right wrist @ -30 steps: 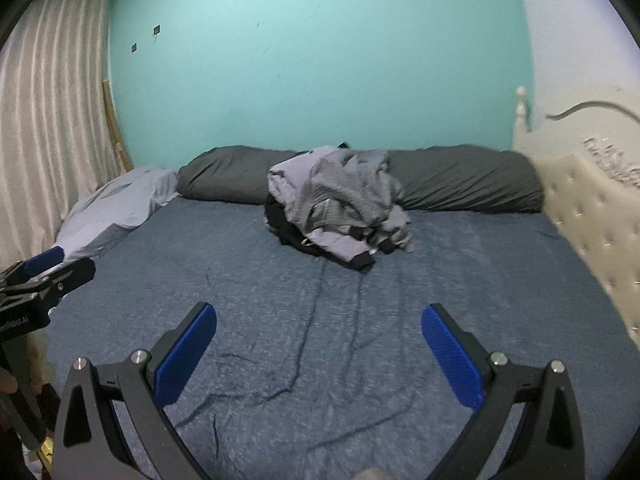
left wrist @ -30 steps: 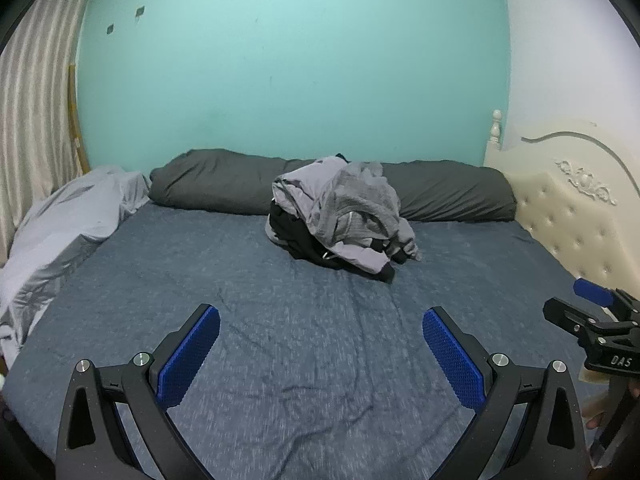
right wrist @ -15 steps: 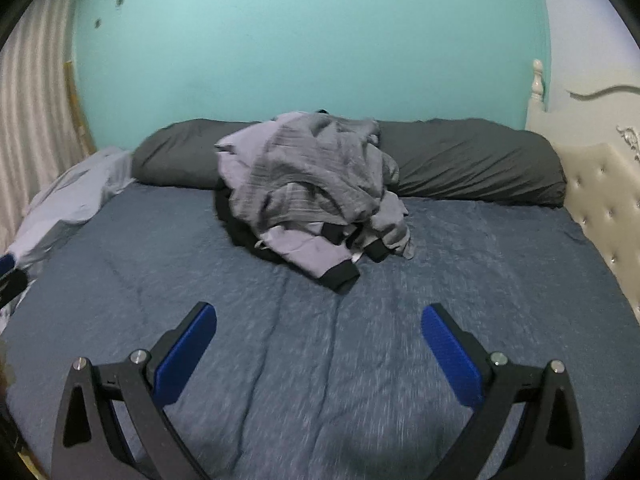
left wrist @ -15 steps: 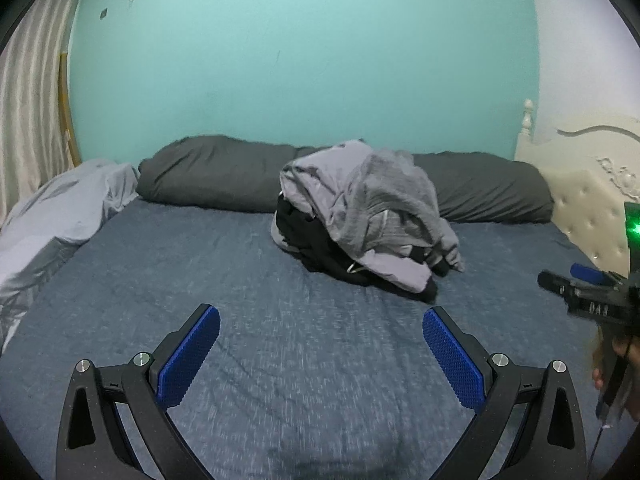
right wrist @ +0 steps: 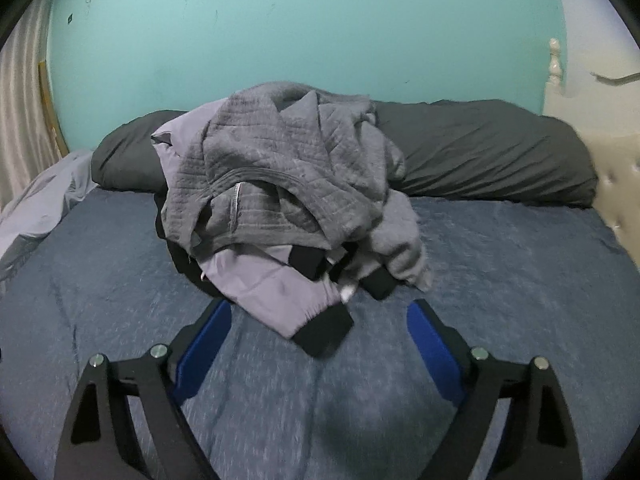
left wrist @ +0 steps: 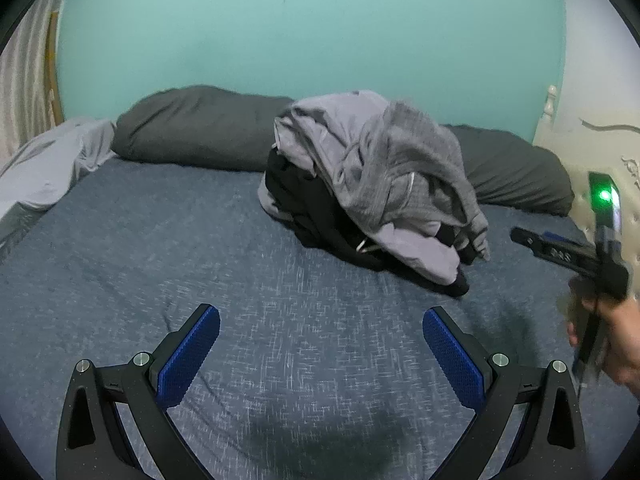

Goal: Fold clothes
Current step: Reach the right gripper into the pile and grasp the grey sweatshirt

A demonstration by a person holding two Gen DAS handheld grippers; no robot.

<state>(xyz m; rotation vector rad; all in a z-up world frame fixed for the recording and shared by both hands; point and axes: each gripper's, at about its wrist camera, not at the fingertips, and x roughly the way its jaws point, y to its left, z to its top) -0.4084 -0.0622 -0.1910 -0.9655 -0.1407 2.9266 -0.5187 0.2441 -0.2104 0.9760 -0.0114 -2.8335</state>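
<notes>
Near the bed's far edge: the clothes pile is lying against the dark pillow.
Right gripper: jaws have just been closing a little, nothing pinched; the lilac sleeve's black cuff is sitting just ahead between them.
Left gripper: gaping wide, empty, over bare bedding.
Advice: pinching one cuff only is lifting one garment free.
Change: both views are showing the pile much nearer than a second ago.
</notes>
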